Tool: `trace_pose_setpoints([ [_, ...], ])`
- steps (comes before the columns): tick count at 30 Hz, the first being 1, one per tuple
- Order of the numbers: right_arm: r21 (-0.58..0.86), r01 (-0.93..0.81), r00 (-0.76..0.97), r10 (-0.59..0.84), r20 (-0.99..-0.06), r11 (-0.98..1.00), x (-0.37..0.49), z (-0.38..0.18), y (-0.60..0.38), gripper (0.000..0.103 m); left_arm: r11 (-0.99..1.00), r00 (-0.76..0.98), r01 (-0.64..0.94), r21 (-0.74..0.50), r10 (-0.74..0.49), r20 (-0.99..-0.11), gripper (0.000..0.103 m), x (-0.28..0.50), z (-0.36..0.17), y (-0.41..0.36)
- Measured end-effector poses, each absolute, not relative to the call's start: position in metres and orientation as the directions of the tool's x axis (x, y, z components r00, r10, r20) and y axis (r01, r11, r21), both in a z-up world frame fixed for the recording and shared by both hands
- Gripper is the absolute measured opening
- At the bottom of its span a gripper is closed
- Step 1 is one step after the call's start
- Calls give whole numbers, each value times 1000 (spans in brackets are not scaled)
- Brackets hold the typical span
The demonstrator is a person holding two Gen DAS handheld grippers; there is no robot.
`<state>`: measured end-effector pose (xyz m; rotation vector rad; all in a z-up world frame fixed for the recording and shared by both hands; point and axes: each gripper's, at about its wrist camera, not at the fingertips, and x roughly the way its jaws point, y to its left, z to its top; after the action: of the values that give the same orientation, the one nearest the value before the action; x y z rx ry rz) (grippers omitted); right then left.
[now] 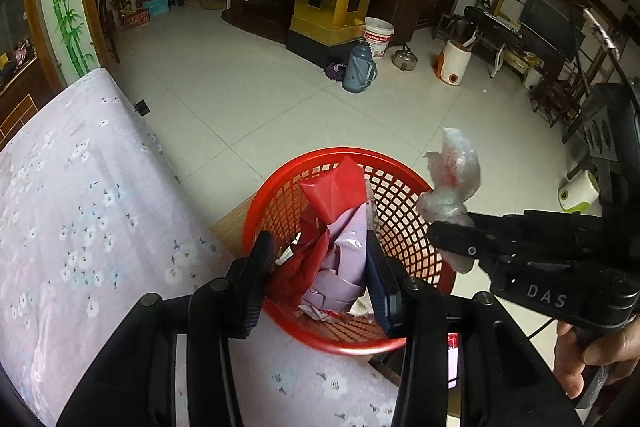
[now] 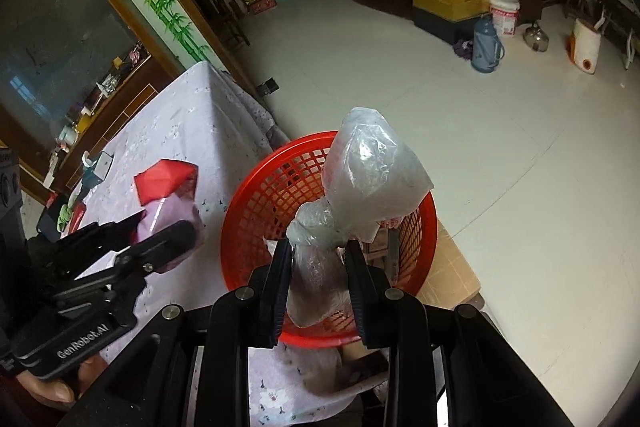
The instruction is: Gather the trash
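Left gripper (image 1: 320, 267): clamped on a crumpled red and lilac wrapper (image 1: 340, 227), which stands up between the pads with its long axis roughly along the fingers.

Right gripper (image 2: 318, 275): closed on the knotted neck of a clear plastic bag (image 2: 372, 171); the bag's puffed end rises above the pads and a shorter tail hangs below them.

Red mesh basket (image 1: 404, 211): stands just off the edge of the table with the flowered cloth (image 1: 80, 207), on a low surface that is mostly hidden; some paper scraps already lie in it.

Key relation, left: in the left wrist view the wrapper sits over the basket's mouth; in the right wrist view it appears over the cloth beside the near rim, so its exact place is uncertain.

Key relation, right: the bag hangs directly above the basket's opening, well within the rim.

Nearer hand: the right appears better centred over the basket.

Step in hand: carrying both pieces to the basket for dropping.

Next move calls for: likely opening each pair of jaws once its piece is clear of the rim.
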<state>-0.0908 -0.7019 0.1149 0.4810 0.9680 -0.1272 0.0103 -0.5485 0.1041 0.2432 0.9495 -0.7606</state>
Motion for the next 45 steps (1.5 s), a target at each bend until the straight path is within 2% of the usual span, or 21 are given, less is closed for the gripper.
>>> trace_pose_setpoints([
  [7, 318, 292, 521, 129, -844, 902, -73, 98, -714, 32, 749, 350, 647, -143, -457, -818, 48, 16, 96, -547],
  [11, 339, 309, 544, 127, -829, 889, -75, 106, -723, 45, 761, 377, 636, -130, -452, -808, 51, 8, 108, -539],
  [12, 337, 309, 552, 120, -825, 889, -77, 110, -723, 45, 763, 396, 634, -124, -458, -796, 53, 3, 115, -534],
  [14, 313, 317, 563, 88, -822, 895, -82, 119, -719, 45, 772, 431, 626, -114, -464, -774, 67, -5, 129, -524],
  [15, 306, 323, 566, 76, -821, 896, -84, 124, -716, 46, 773, 447, 623, -115, -473, -759, 71, -9, 136, -518],
  [16, 299, 331, 573, 61, -818, 895, -89, 129, -713, 49, 772, 459, 625, -116, -483, -745, 75, -13, 143, -511],
  [19, 235, 378, 591, -38, -806, 895, -107, 148, -697, 67, 751, 476, 654, -91, -502, -722, 76, -26, 162, -492],
  [22, 173, 415, 612, -133, -780, 893, -128, 169, -674, 71, 719, 490, 693, -55, -525, -696, 78, -44, 179, -466],
  [23, 155, 434, 613, -165, -773, 888, -137, 175, -666, 75, 713, 495, 700, -45, -529, -690, 83, -49, 183, -459],
  [29, 48, 529, 605, -337, -721, 847, -184, 206, -616, 92, 713, 556, 701, 26, -524, -645, 93, -77, 200, -397],
  [38, -19, 570, 580, -418, -699, 822, -210, 218, -560, 96, 768, 646, 631, 109, -442, -623, 95, -82, 197, -366],
  [45, -3, 559, 587, -398, -705, 829, -206, 219, -550, 96, 765, 670, 623, 160, -418, -613, 95, -86, 198, -362],
])
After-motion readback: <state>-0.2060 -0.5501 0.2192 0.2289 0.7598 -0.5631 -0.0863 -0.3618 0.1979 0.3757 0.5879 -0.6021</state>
